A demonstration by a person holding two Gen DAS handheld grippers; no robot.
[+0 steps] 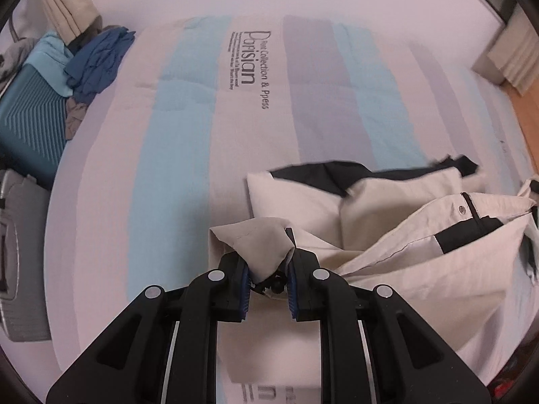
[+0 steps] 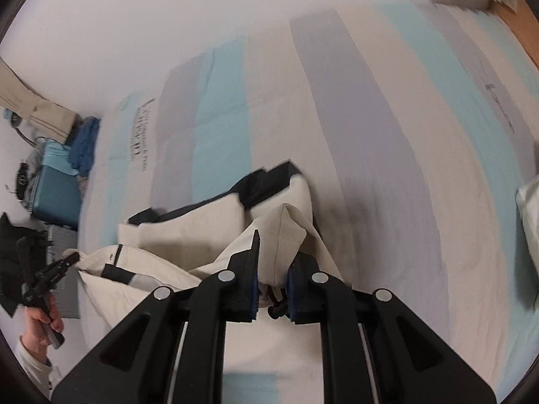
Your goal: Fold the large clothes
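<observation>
Left claw (image 1: 269, 269) clenched on a cream corner of the jacket (image 1: 387, 208), fabric bunched between the blue pads (image 1: 245, 286), a black drawstring toggle (image 1: 277, 288) dangling in the gap. Right claw (image 2: 271, 269) likewise clamped on another cream fold of the same jacket (image 2: 188, 229), toggle (image 2: 274, 311) hanging below the pinch. From the right wrist view, left claw (image 2: 69, 259) visible at the jacket's far left edge, gripped by a hand (image 2: 42, 323) with a light sleeve.

Jacket cream with black panels, metal snap (image 1: 462, 209) near a black placket, lying partly folded and lifted at both pinched corners, rest of it resting on the bed (image 1: 168, 155). Bed cover striped pale blue, grey and cream, printed lettering (image 1: 251, 64) beyond the jacket.

Past the jacket, at the bed's far left corner: pile of blue clothes (image 1: 97, 60) on a teal suitcase (image 1: 30, 118), grey ribbed case (image 1: 20, 269) nearer along the same bed edge. Beige curtain (image 1: 67, 3) behind the pile. Wood floor (image 1: 525, 111) beyond the bed's right side. Pale pillow (image 2: 529, 222) at the right edge of the right wrist view. Motion blur throughout.
</observation>
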